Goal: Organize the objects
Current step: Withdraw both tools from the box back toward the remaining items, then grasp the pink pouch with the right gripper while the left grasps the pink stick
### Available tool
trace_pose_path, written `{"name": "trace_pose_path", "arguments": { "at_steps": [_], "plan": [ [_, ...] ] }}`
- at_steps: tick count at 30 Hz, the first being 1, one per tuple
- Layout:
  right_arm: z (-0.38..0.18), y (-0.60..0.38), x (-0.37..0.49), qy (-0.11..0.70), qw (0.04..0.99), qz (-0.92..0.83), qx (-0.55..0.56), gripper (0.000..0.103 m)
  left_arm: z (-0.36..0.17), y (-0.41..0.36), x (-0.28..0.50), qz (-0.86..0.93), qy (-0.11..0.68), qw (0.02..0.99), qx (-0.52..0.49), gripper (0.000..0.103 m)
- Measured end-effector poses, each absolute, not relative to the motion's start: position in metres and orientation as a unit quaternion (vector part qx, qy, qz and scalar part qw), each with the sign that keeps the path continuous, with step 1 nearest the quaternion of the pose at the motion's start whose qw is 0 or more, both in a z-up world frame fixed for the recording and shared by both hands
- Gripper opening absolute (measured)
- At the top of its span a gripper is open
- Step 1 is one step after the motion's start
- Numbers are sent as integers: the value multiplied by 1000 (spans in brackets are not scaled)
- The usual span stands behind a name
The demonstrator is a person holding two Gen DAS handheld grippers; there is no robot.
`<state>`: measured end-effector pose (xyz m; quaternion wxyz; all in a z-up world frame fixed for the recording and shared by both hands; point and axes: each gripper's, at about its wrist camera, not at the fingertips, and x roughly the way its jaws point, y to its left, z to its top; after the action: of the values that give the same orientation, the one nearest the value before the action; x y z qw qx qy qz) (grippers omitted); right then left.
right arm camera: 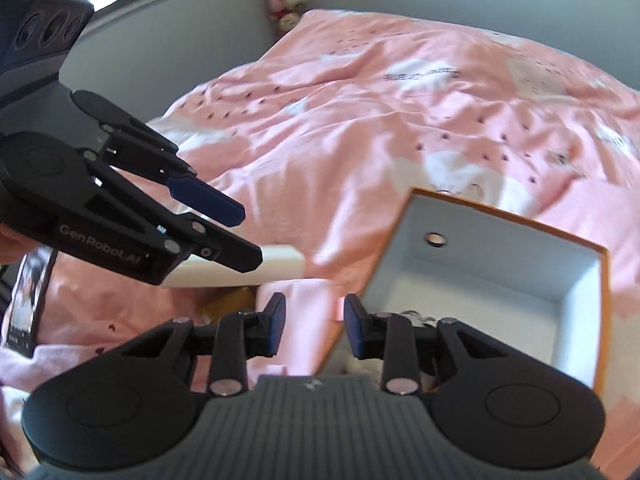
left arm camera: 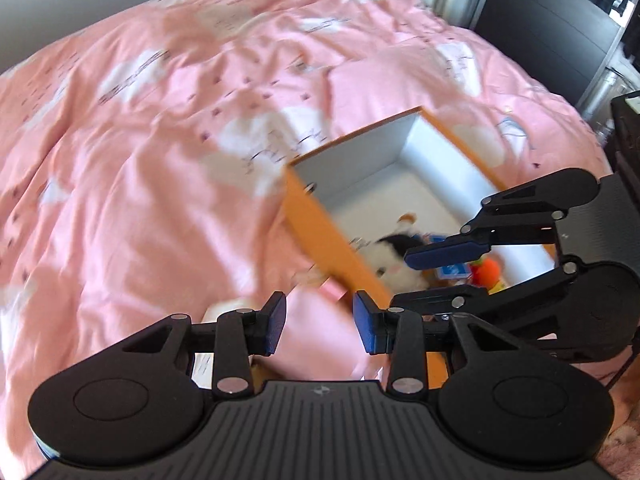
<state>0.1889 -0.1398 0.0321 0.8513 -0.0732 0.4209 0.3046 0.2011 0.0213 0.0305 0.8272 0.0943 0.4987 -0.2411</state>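
Observation:
An orange box [left arm camera: 320, 224] with white inner walls lies open on the pink bed. Inside it are a black and white plush toy [left arm camera: 380, 250], a blue pack [left arm camera: 452, 270] and an orange toy [left arm camera: 489, 269]. My left gripper [left arm camera: 320, 322] is open beside the box's near corner, with only pink cover behind its gap. My right gripper [left arm camera: 404, 280] hangs over the box's contents. In the right wrist view, my right gripper [right arm camera: 314, 324] is open at the box [right arm camera: 480, 268] corner with nothing between its pads. The left gripper [right arm camera: 248, 236] hovers over a white object [right arm camera: 280, 262] on the bed.
A rumpled pink duvet [left arm camera: 160, 160] covers the bed. A small pink item [left arm camera: 332, 290] sits against the box's outer wall. A phone [right arm camera: 28, 300] lies at the left. A yellowish thing [right arm camera: 228, 304] peeks out under the white object. Dark furniture [left arm camera: 552, 20] stands past the bed.

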Motion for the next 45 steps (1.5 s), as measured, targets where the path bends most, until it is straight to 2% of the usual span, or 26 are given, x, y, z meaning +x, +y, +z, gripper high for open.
{"name": "trace_pose_path", "arguments": {
  "at_steps": [3,7,15,26,30,33,41,45],
  "plan": [
    [19,-104,183,433,836,314,-121,34,21,47,186,-208,497,839,80,44],
    [-10,-68,174,457,814,309,-180,49,9,69,165,-183,491,851,47,44],
    [-59,-32,178,501,805,243,-204,65,-22,88,140,-116,457,882,14,44],
    [-92,-10,183,500,810,168,-256,67,-26,111,127,-100,412,906,-6,41],
    [-96,-10,187,497,809,155,-273,63,-26,115,127,-101,412,906,-11,41],
    [-97,-10,187,493,810,148,-279,56,-26,116,126,-100,413,905,-10,42],
    [-66,-28,180,475,834,164,-226,31,-23,112,124,-104,414,904,-3,42],
    [-37,-49,176,462,849,184,-178,30,-17,104,123,-113,411,905,1,42]
  ]
}}
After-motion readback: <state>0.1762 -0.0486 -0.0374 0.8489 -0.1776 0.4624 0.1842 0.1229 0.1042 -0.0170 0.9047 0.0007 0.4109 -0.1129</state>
